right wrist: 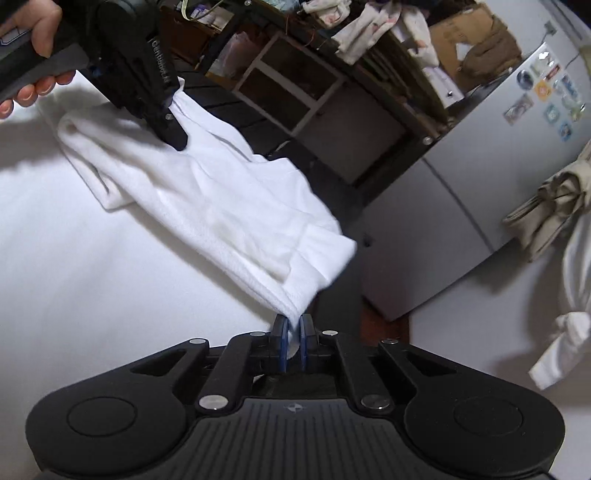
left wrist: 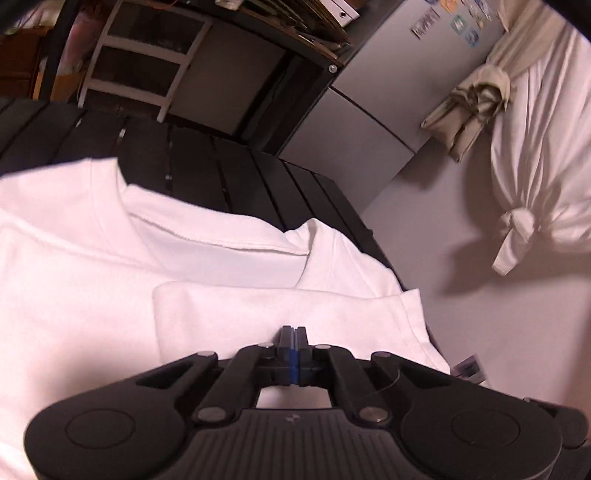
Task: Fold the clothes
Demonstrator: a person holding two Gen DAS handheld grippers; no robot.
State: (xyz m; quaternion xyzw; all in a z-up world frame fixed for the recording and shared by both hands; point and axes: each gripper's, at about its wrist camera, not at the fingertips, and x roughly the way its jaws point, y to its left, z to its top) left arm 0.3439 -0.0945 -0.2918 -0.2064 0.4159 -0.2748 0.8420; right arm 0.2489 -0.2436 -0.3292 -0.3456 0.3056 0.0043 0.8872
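A white T-shirt [left wrist: 221, 258] lies spread on a dark slatted table [left wrist: 229, 173], collar away from me and one sleeve [left wrist: 280, 306] folded in over the body. My left gripper [left wrist: 293, 330] is shut, its tips resting on that sleeve. No cloth shows between its pads. In the right wrist view my right gripper [right wrist: 293, 325] is shut on a bunched edge of the T-shirt [right wrist: 221, 206], which runs up and left from it as a lifted fold. The left gripper [right wrist: 179, 142], held by a hand [right wrist: 40, 26], touches the fold's far end.
A grey fridge [left wrist: 388, 74] with magnets stands behind the table on the right. A knotted white garment [left wrist: 535, 166] and a beige cloth [left wrist: 469, 107] hang beside it. Cluttered dark shelves [right wrist: 332, 74] fill the back. The table's right edge [left wrist: 373, 236] is close to the shirt.
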